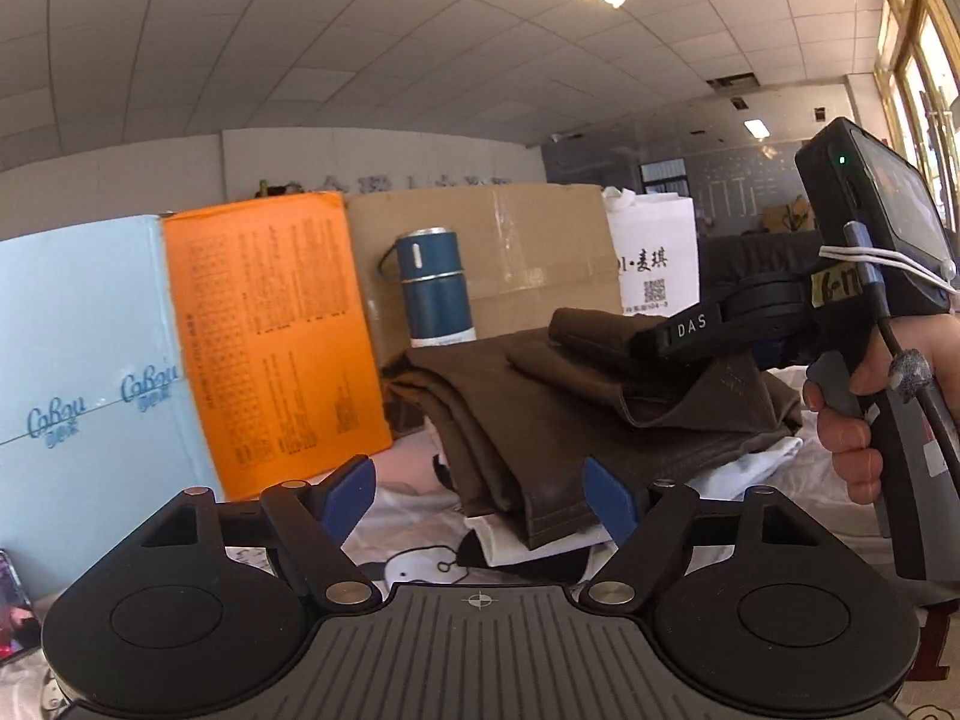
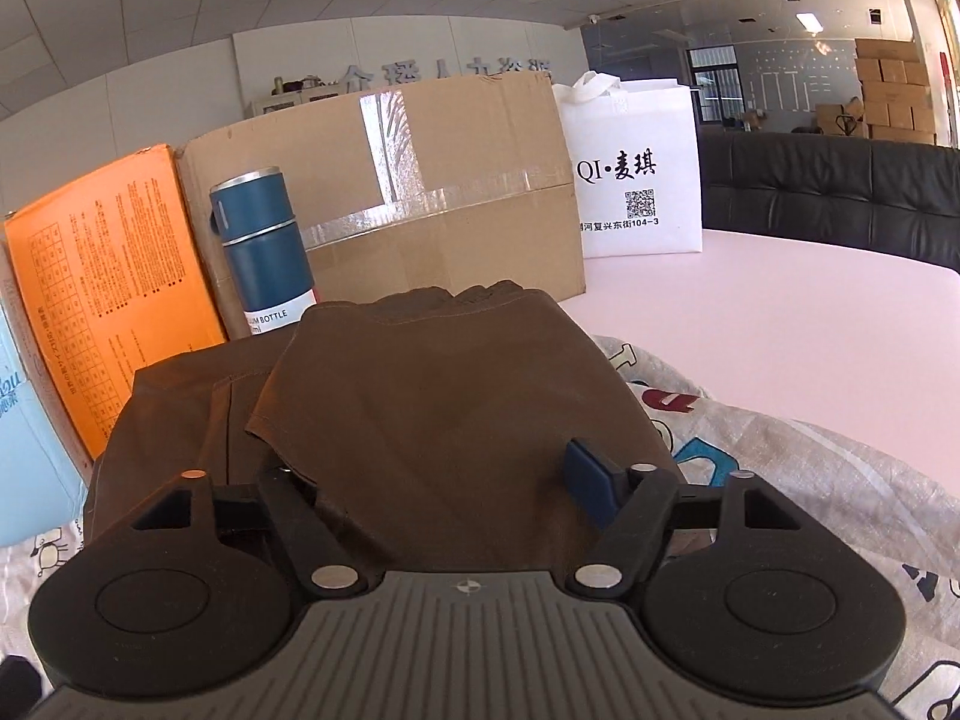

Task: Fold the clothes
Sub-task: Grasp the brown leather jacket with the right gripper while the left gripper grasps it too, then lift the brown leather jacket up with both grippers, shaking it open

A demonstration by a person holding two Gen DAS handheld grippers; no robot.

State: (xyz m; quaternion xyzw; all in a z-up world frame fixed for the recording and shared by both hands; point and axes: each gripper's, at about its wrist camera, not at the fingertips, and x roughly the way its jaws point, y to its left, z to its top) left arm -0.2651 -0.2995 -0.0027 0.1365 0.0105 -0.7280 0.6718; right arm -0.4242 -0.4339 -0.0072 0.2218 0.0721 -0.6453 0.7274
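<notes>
A brown garment (image 1: 540, 420) lies partly folded in layers on a white printed cloth (image 1: 420, 564). My left gripper (image 1: 480, 495) is open, low at the garment's near edge, its blue pads (image 1: 354, 492) on either side of the hem and not touching it. A hand holds my right gripper (image 1: 642, 360) at the right, over the garment's top fold. In the right wrist view the right gripper (image 2: 438, 468) is open and wide. A flap of the brown garment (image 2: 432, 372) lies between its jaws and covers the left finger. Only the right blue pad (image 2: 591, 474) shows.
Behind the garment stand a light blue box (image 1: 78, 360), an orange box (image 1: 270, 336), a blue vacuum bottle (image 1: 435, 288), a large cardboard box (image 2: 432, 192) and a white tote bag (image 2: 636, 174). Pink tabletop (image 2: 780, 324) stretches right toward a black sofa (image 2: 840, 192). A phone (image 1: 12, 606) lies at the left.
</notes>
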